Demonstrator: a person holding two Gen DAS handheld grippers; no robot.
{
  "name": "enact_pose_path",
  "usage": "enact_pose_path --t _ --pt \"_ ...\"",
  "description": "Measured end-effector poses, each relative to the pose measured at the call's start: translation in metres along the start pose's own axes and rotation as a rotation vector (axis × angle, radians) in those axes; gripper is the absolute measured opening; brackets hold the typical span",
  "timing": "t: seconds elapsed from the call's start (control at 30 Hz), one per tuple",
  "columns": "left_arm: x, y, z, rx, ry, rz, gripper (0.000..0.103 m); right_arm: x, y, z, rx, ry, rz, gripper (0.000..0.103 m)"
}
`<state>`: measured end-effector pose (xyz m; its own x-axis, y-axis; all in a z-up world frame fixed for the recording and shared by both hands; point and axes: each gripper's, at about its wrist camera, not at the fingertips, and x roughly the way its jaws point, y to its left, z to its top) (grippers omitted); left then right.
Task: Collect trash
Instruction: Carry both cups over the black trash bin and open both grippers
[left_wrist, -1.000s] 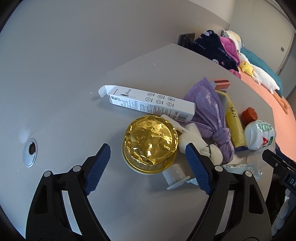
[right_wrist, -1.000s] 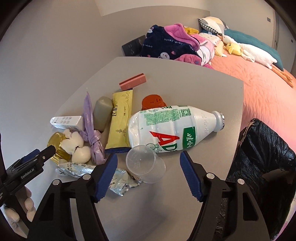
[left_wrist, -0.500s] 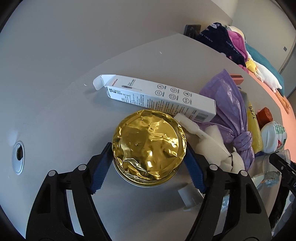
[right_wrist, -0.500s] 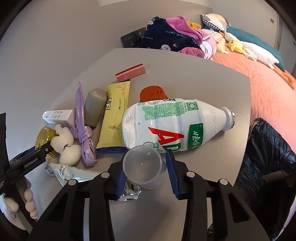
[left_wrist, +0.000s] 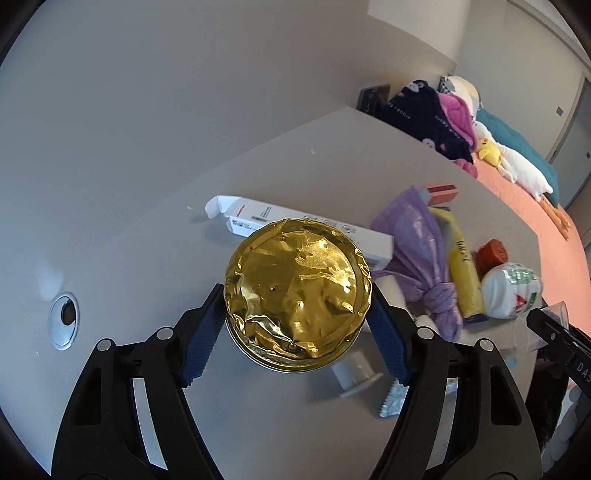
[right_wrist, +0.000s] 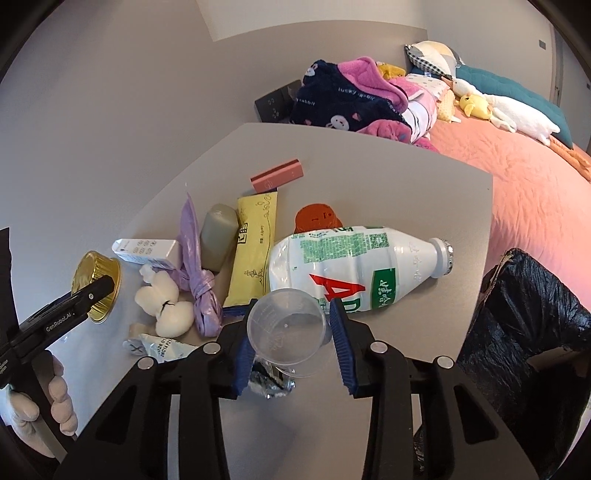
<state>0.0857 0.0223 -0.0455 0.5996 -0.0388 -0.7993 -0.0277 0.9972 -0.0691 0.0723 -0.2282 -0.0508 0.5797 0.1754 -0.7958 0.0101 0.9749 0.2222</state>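
Note:
My left gripper (left_wrist: 295, 328) is shut on a round gold foil cup (left_wrist: 297, 301) and holds it a little above the grey table (left_wrist: 147, 240); the cup also shows in the right wrist view (right_wrist: 96, 286). My right gripper (right_wrist: 291, 343) is shut on a clear plastic cup (right_wrist: 288, 332), lifted off the table, mouth towards the camera. A black trash bag (right_wrist: 524, 332) stands open at the table's right edge.
On the table lie a crushed white bottle (right_wrist: 354, 269), a yellow packet (right_wrist: 253, 254), a knotted purple bag (right_wrist: 195, 266), a white carton (left_wrist: 306, 229), an orange lid (right_wrist: 317, 218), a pink box (right_wrist: 277, 175), white tissue (right_wrist: 166, 306) and a foil wrapper (right_wrist: 162, 347). A bed (right_wrist: 517, 166) lies beyond.
Both grippers closed, the left on the gold foil cup and the right on the clear cup. Both cups have been lifted off the table.

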Motion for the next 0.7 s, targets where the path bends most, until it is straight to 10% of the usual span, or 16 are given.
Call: enact_pose_path --t 0.7 --pt "-0.061 -0.102 -0.008 0.114 -0.061 -0.162 0.072 -0.088 -0.053 -0.011 0.067 -0.131 0.0 0.04"
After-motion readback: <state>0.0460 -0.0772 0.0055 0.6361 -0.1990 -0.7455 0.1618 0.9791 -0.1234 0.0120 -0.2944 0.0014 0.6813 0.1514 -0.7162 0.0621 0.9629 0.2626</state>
